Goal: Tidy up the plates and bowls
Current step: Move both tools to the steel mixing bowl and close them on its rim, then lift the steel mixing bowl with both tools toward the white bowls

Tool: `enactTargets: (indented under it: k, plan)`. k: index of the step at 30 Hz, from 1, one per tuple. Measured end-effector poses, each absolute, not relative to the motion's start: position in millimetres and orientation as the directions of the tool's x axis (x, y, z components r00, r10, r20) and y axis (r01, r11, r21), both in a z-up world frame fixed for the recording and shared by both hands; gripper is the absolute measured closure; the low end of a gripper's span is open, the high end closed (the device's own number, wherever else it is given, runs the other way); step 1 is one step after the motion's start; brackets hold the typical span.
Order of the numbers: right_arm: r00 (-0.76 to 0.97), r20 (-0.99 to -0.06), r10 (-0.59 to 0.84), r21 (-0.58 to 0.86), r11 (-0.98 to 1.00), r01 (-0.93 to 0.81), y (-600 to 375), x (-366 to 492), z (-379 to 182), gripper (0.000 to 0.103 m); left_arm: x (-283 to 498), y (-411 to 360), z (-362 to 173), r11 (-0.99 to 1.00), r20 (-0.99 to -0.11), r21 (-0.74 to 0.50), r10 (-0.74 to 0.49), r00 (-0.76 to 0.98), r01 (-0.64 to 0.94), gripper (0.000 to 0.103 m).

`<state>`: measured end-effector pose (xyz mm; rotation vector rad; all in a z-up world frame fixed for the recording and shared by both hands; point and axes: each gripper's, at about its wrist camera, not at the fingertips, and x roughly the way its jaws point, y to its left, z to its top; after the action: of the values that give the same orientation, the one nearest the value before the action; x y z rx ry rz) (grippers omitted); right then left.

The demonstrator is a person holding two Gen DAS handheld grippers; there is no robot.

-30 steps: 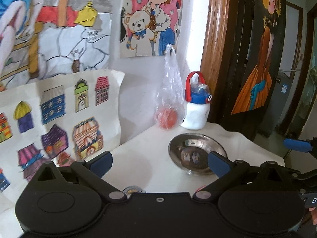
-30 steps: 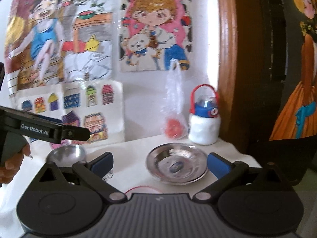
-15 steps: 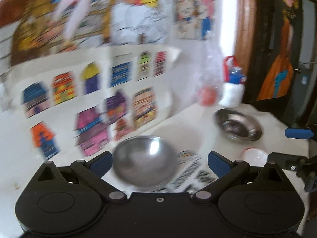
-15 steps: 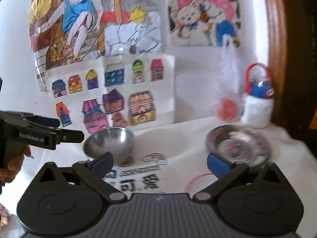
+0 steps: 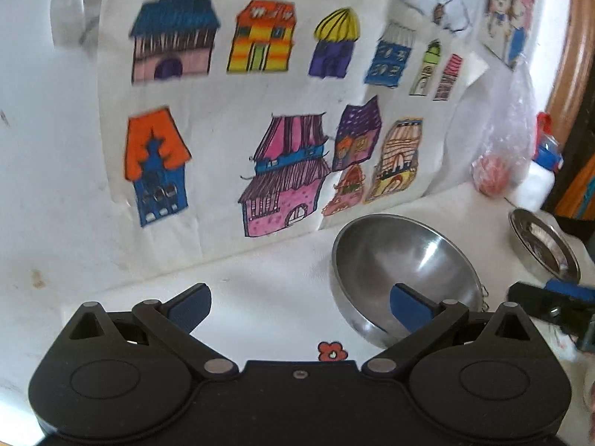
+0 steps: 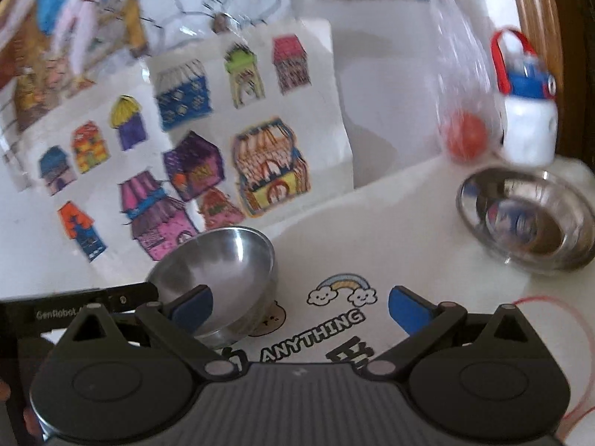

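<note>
A deep steel bowl (image 5: pixel 401 256) stands on the white table just ahead of my left gripper (image 5: pixel 299 308), which is open. Its right fingertip (image 5: pixel 407 306) overlaps the bowl's near rim. In the right wrist view the same bowl (image 6: pixel 227 260) sits at lower left, the left gripper (image 6: pixel 126 297) reaches its rim from the left, and my right gripper (image 6: pixel 299 306) is open over the printed tablecloth. A shallow steel plate (image 6: pixel 528 223) rests at the far right near the table edge, and it shows in the left wrist view as the plate (image 5: pixel 541 243).
Coloured drawings of houses (image 5: pixel 282 178) lean against the wall right behind the bowl. A clear bag with an orange fruit (image 6: pixel 466 137) and a white bottle with a red handle (image 6: pixel 528 130) stand at the back right. A wooden door frame (image 6: pixel 535 7) borders the table.
Both views have swung left and downward and closed in on the steel bowl. The plate has slid to the right side of each view. Both grippers stay open.
</note>
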<state>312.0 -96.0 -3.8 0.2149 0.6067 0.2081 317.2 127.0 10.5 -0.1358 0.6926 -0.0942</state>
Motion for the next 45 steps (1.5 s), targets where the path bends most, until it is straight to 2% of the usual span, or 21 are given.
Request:
enactTargets:
  k: [4, 8, 10, 12, 13, 16, 18, 19, 21, 23, 24, 29, 45]
  plan:
    - [0.794, -0.554, 0.25, 0.282, 0.954, -0.104, -93, 323, -14, 0.011, 328, 121, 4, 0.985, -0.634, -0.169, -0.128, 0.762, 0.024, 0.001]
    - [0.781, -0.569, 0.257, 0.308, 0.947, -0.087, -93, 329, -21, 0.02, 334, 116, 4, 0.982, -0.624, -0.185, -0.136, 0.77, 0.023, 0.01]
    - [0.772, -0.572, 0.275, 0.335, 0.938, -0.086, -94, 332, -24, 0.024, 338, 114, 5, 0.98, -0.625, -0.198, -0.145, 0.767, 0.025, 0.018]
    - [0.765, -0.564, 0.312, 0.373, 0.922, -0.1, -95, 332, -26, 0.036, 340, 113, 4, 0.977, -0.631, -0.212, -0.158, 0.759, 0.027, 0.028]
    - [0.761, -0.564, 0.321, 0.386, 0.917, -0.1, -95, 333, -26, 0.037, 342, 113, 4, 0.975, -0.634, -0.219, -0.164, 0.755, 0.028, 0.029]
    - [0.751, -0.562, 0.347, 0.418, 0.903, -0.104, -94, 333, -26, 0.046, 344, 114, 2, 0.968, -0.639, -0.248, -0.185, 0.747, 0.028, 0.045]
    - [0.74, -0.562, 0.369, 0.439, 0.892, -0.111, -93, 334, -27, 0.055, 344, 114, 0, 0.964, -0.647, -0.265, -0.199, 0.736, 0.028, 0.057]
    - [0.734, -0.561, 0.382, 0.447, 0.886, -0.119, -92, 334, -27, 0.059, 344, 114, 0, 0.962, -0.652, -0.271, -0.204, 0.73, 0.027, 0.06]
    - [0.721, -0.563, 0.404, 0.46, 0.878, -0.132, -89, 334, -25, 0.074, 344, 115, -3, 0.959, -0.662, -0.283, -0.212, 0.719, 0.022, 0.07]
    - [0.714, -0.573, 0.402, 0.454, 0.881, -0.133, -86, 333, -22, 0.08, 344, 114, -4, 0.957, -0.665, -0.288, -0.222, 0.713, 0.03, 0.076]
    - [0.715, -0.579, 0.393, 0.442, 0.887, -0.13, -85, 332, -22, 0.081, 343, 112, -3, 0.957, -0.663, -0.289, -0.228, 0.713, 0.037, 0.082]
    - [0.71, -0.589, 0.387, 0.456, 0.884, -0.103, -94, 326, -24, 0.086, 340, 103, 1, 0.963, -0.667, -0.268, -0.217, 0.712, 0.042, 0.087]
    - [0.677, -0.635, 0.373, 0.413, 0.904, -0.112, -149, 231, 11, 0.089, 273, 68, 28, 0.938, -0.666, -0.312, -0.329, 0.67, 0.151, 0.089]
